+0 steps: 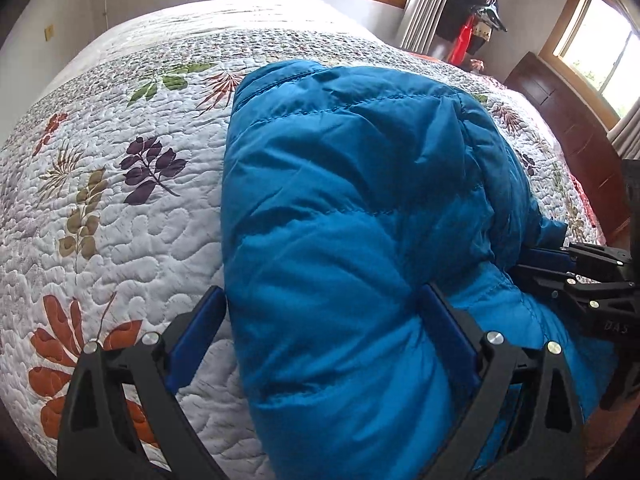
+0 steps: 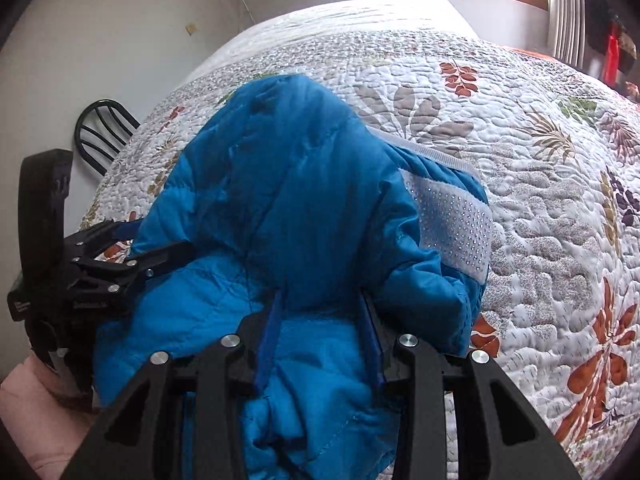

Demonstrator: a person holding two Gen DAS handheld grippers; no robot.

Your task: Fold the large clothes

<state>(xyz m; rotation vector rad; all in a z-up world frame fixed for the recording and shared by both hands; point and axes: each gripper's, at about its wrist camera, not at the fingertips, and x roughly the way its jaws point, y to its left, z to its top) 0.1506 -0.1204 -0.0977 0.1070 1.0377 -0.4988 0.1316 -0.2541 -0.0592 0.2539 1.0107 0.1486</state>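
Note:
A blue puffy jacket (image 1: 352,200) lies folded into a thick bundle on the flower-patterned quilt (image 1: 120,220) of a bed. My left gripper (image 1: 320,296) straddles the bundle's near left part with its jaws wide, and both blue pads press into the padding. My right gripper (image 2: 322,304) is shut on a bunch of the jacket (image 2: 280,184) at its near right side. A white studded band (image 2: 456,220) shows on the jacket's right flap. Each gripper appears in the other's view: the right gripper (image 1: 524,260) at the jacket's right edge, the left gripper (image 2: 152,240) at its left edge.
The quilt (image 2: 540,200) stretches far beyond the jacket on all sides. A dark wooden dresser (image 1: 568,140) and a coat rack (image 1: 480,12) stand right of the bed. A black chair (image 2: 104,132) is at the bed's left. A pink sleeve (image 2: 40,408) shows low left.

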